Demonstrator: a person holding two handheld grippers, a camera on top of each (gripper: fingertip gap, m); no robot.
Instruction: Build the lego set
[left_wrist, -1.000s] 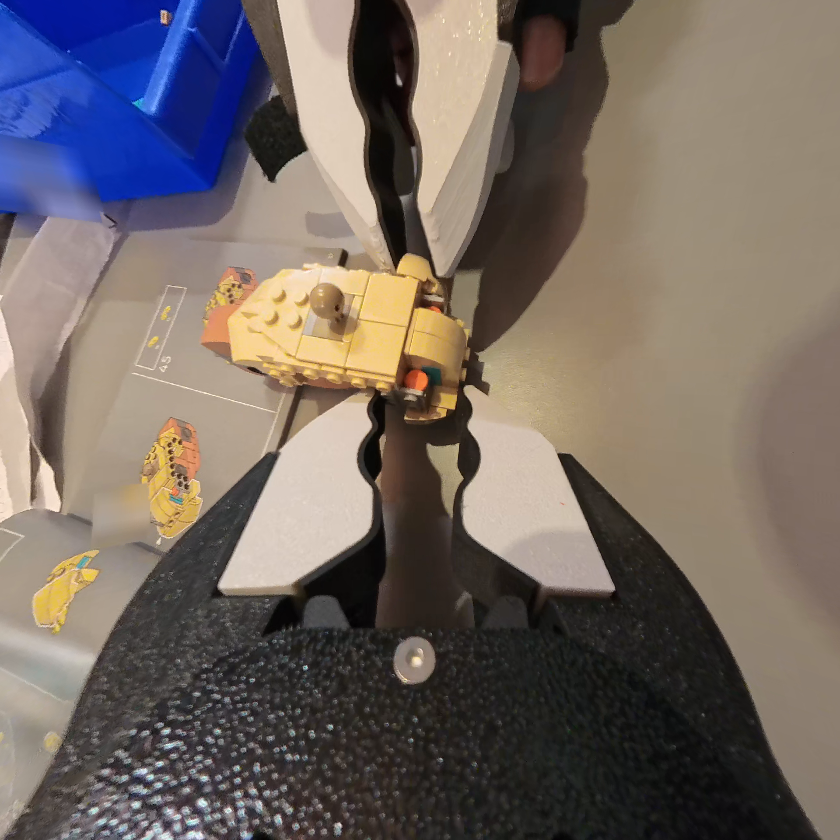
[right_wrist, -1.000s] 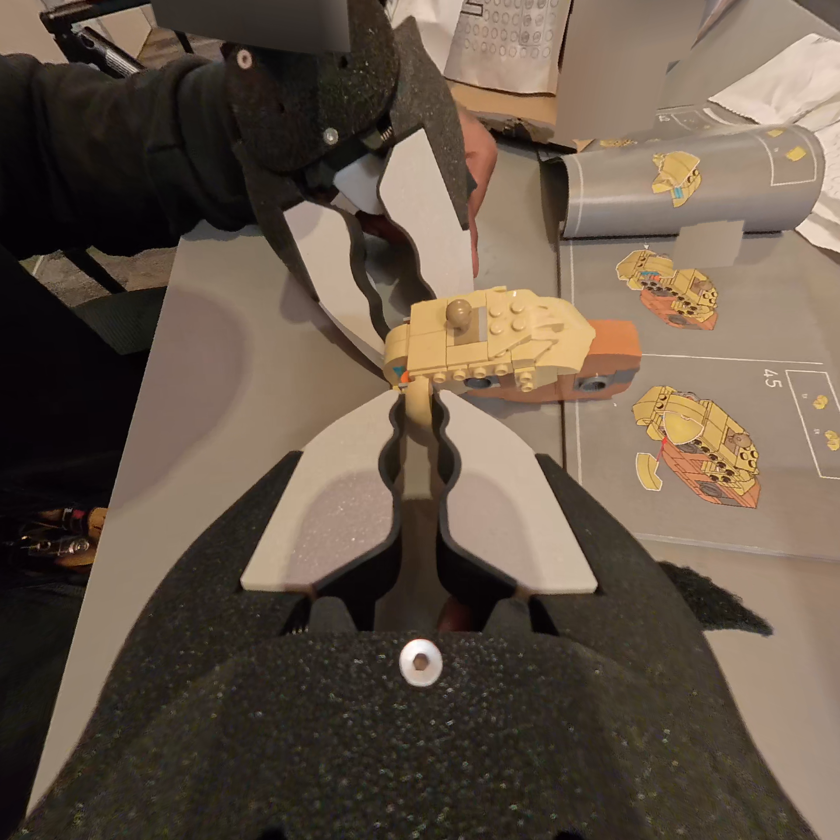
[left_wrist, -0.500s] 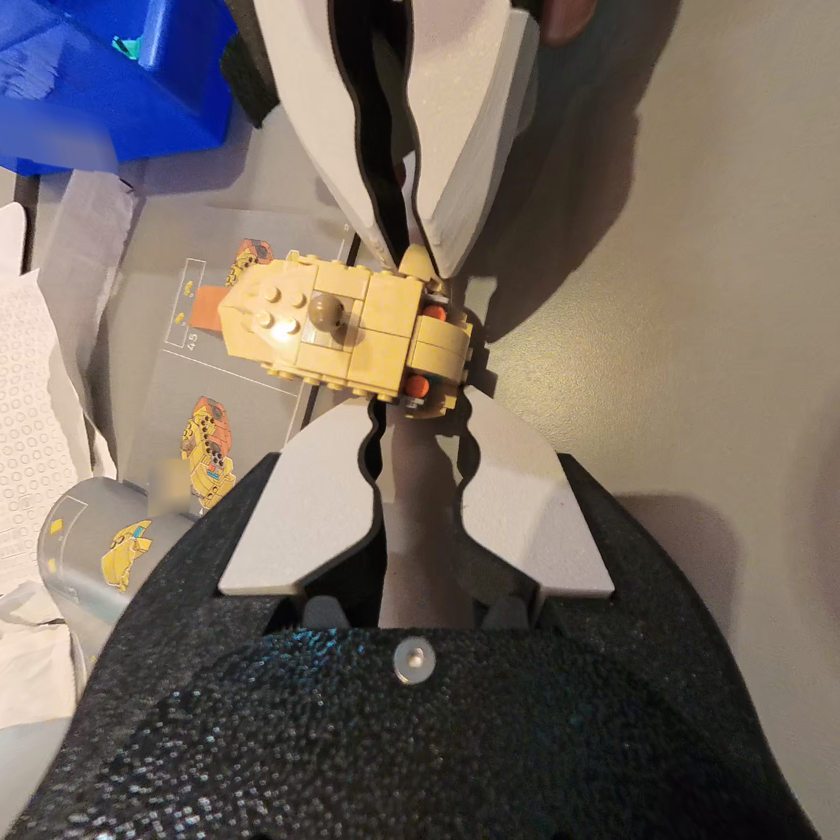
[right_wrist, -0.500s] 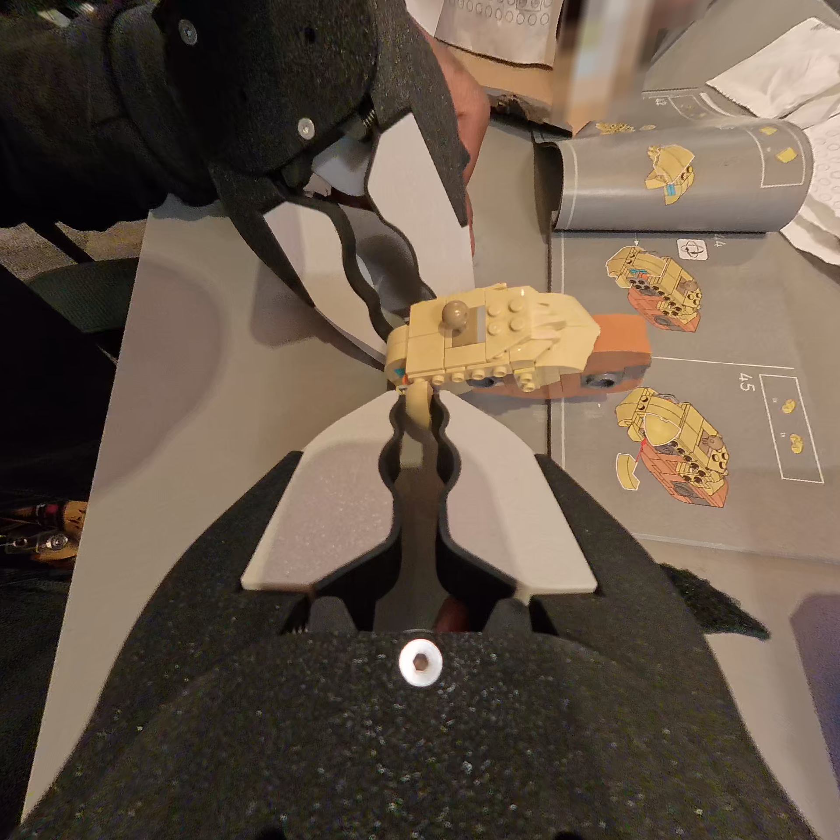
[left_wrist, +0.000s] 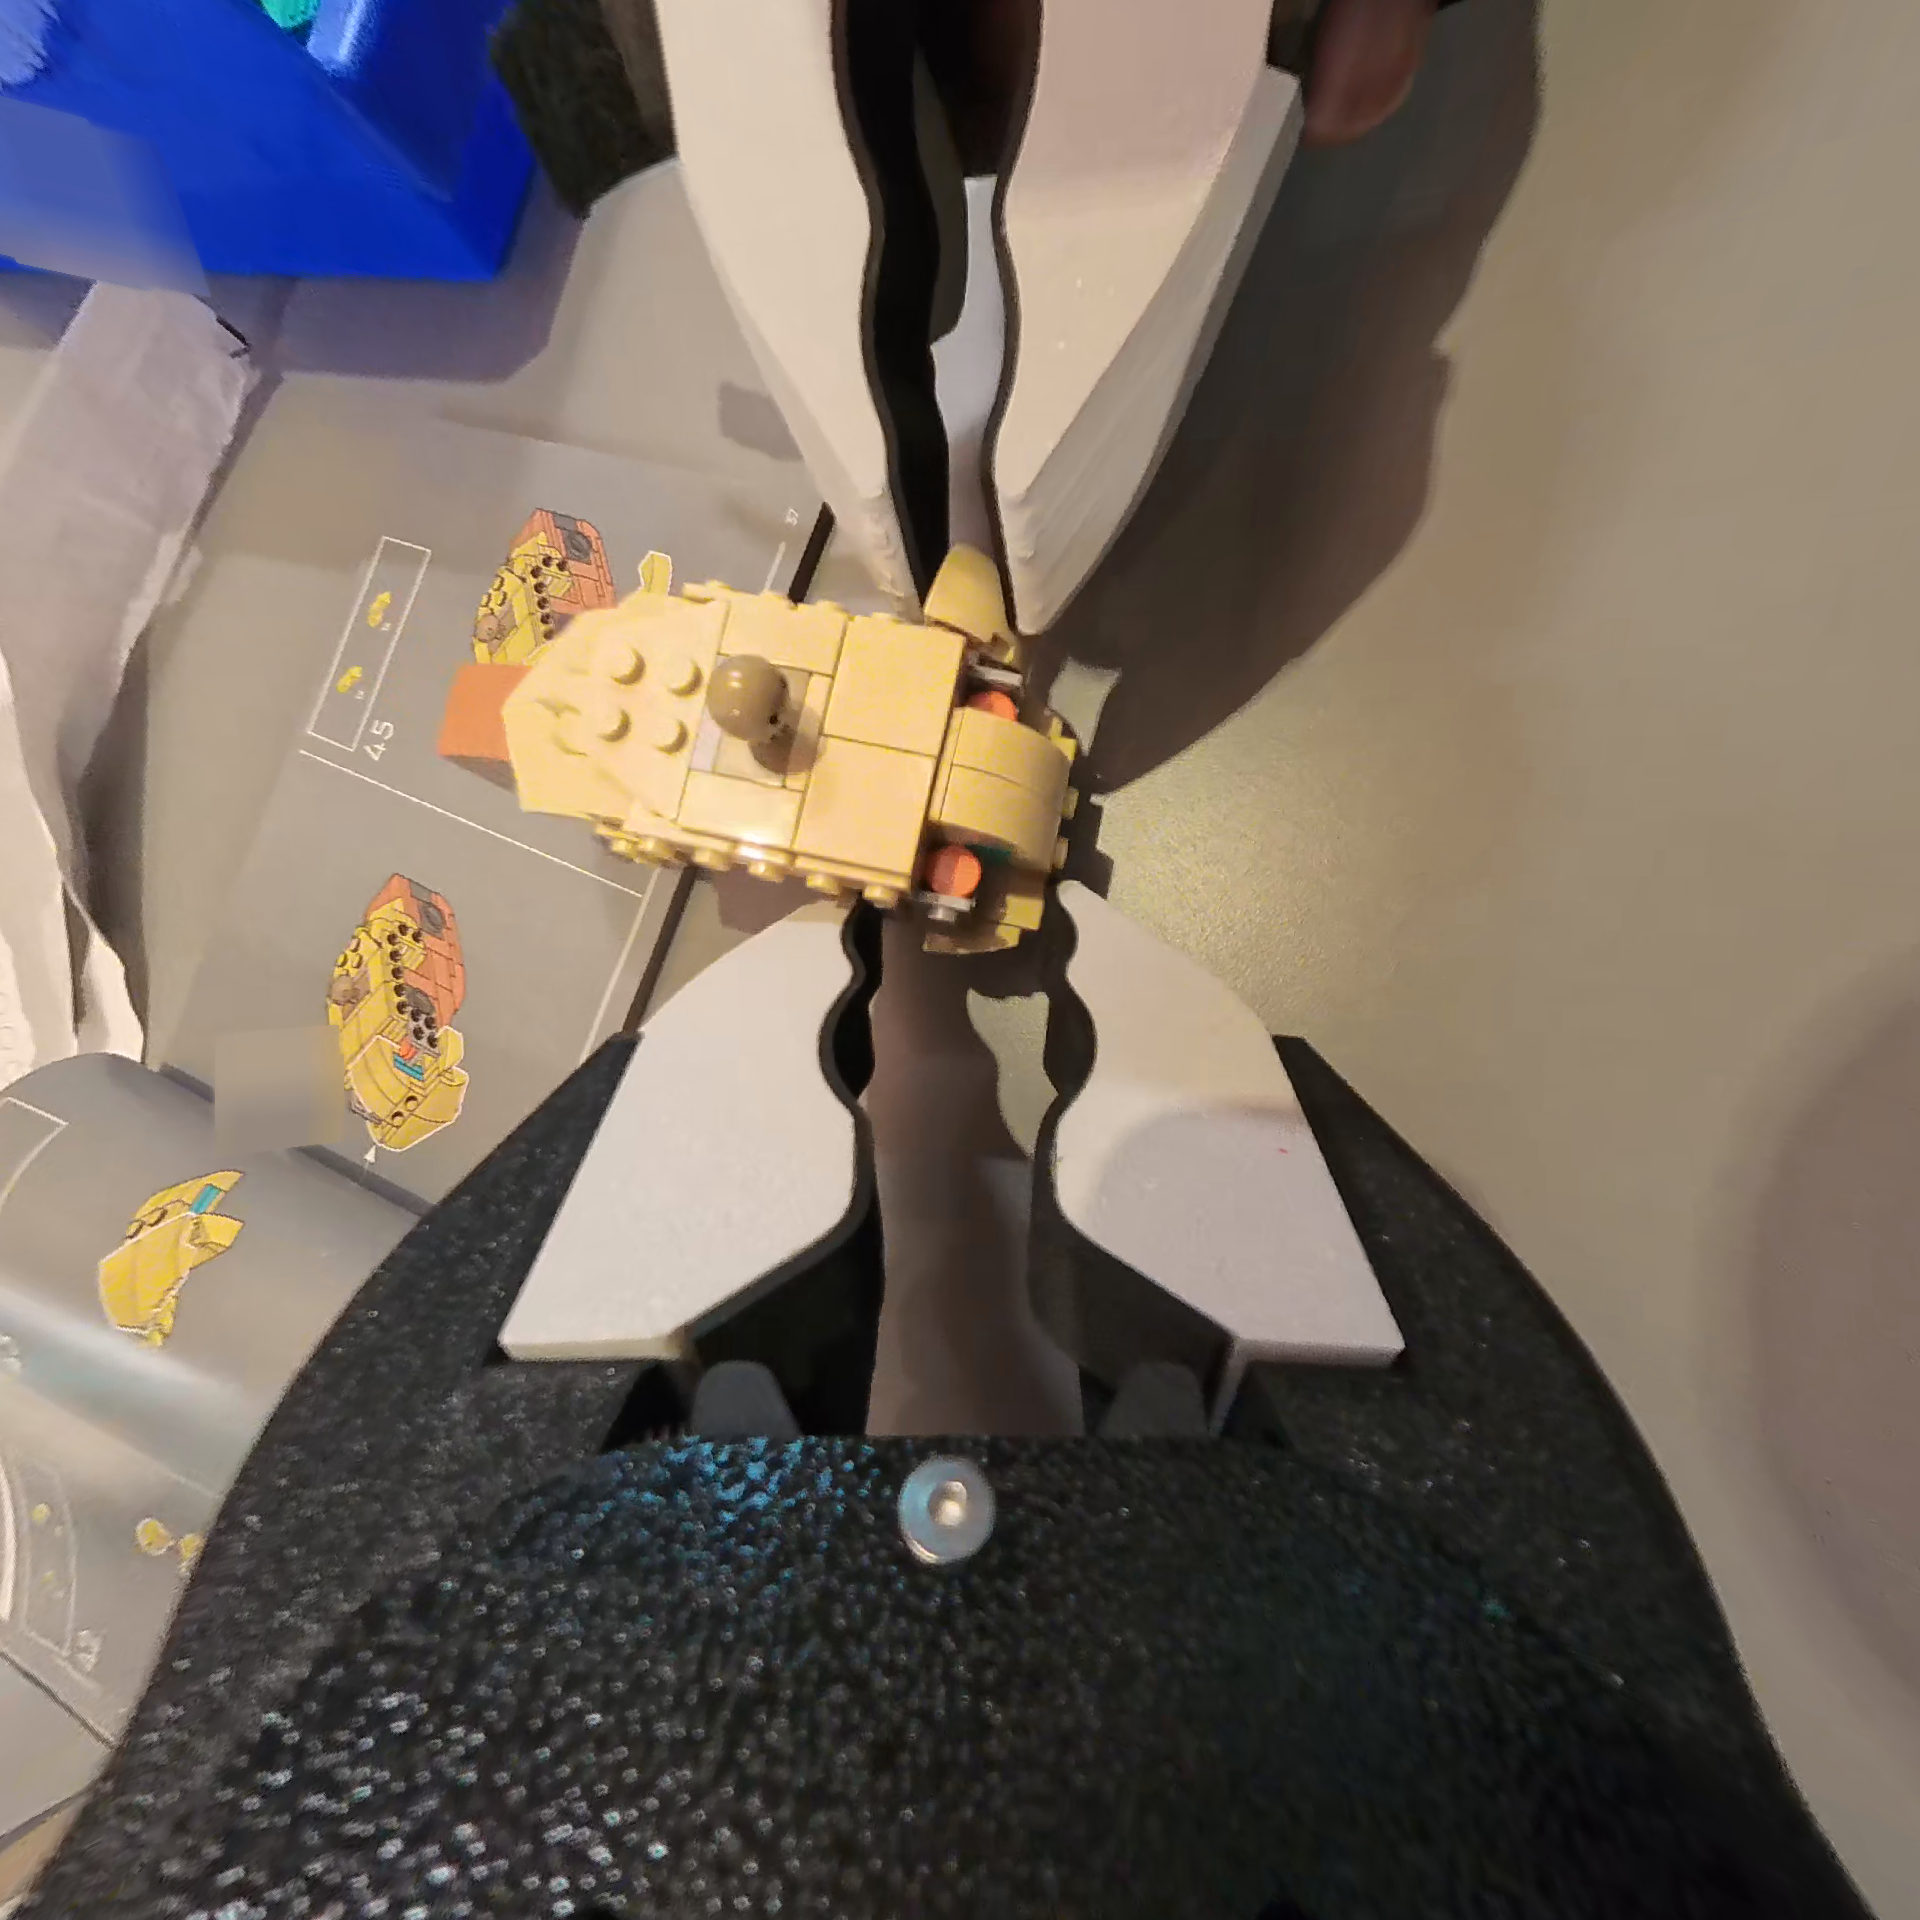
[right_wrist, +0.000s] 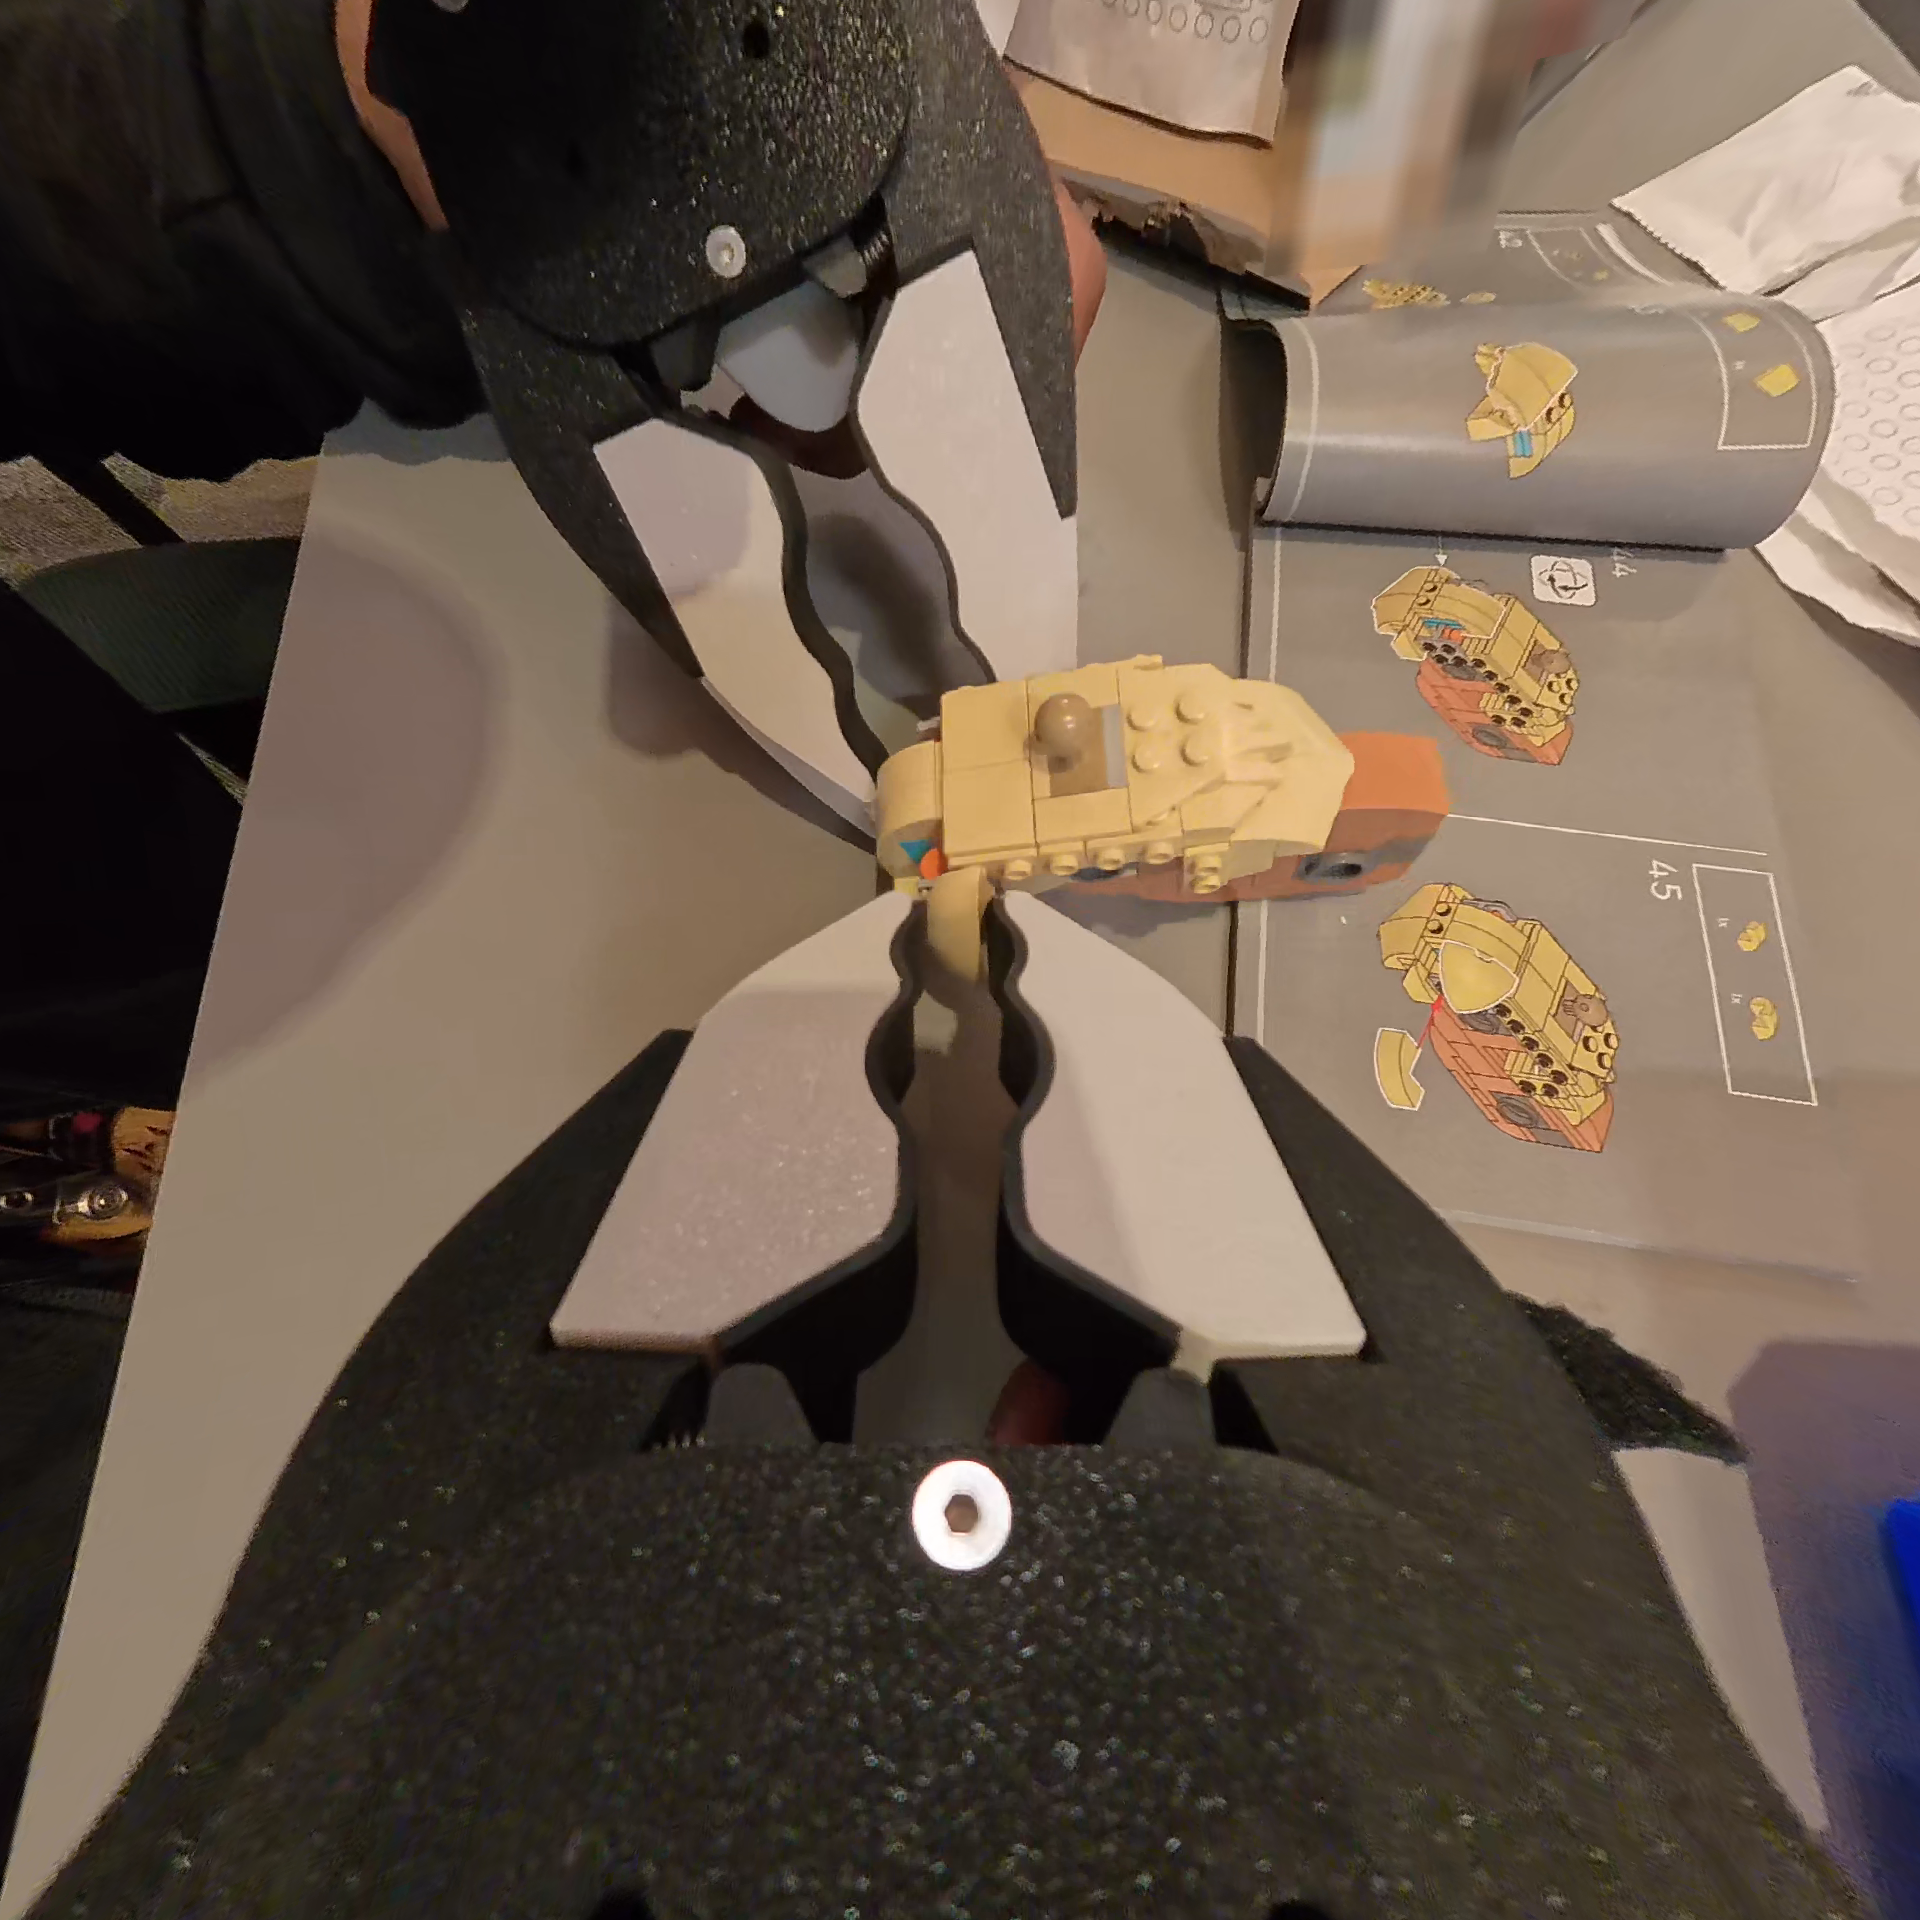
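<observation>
Grey tabletop (right_wrist: 416, 831) carries every item shown; all positions below are given relative to the tan toy-brick model with a reddish-brown base (right_wrist: 1122, 790), which sits near the table's middle, partly over the edge of an open grey instruction booklet (right_wrist: 1507, 1039). The booklet extends away from the model on its reddish-brown end, and a blue plastic bin (left_wrist: 260, 156) lies beyond it, well apart from the model. The model's long axis runs crosswise to both pairs of tongs, so each meets the same rounded tan end from an opposite side rather than end-on.

Left gripper (left_wrist: 961, 940): its grey fingers (left_wrist: 1143, 997) straddle the model's rounded end, with a lower corner of that end lying between the tips; whether the pads press on it cannot be told.

Right gripper (right_wrist: 954, 914): jaws nearly closed and clamped on a small curved tan brick piece (right_wrist: 951, 956), which stands on edge between the pads, its upper end touching the model's lower side beside a small orange stud (right_wrist: 932, 860). This gripper's piece is the nearer element to the attachment spot.
</observation>
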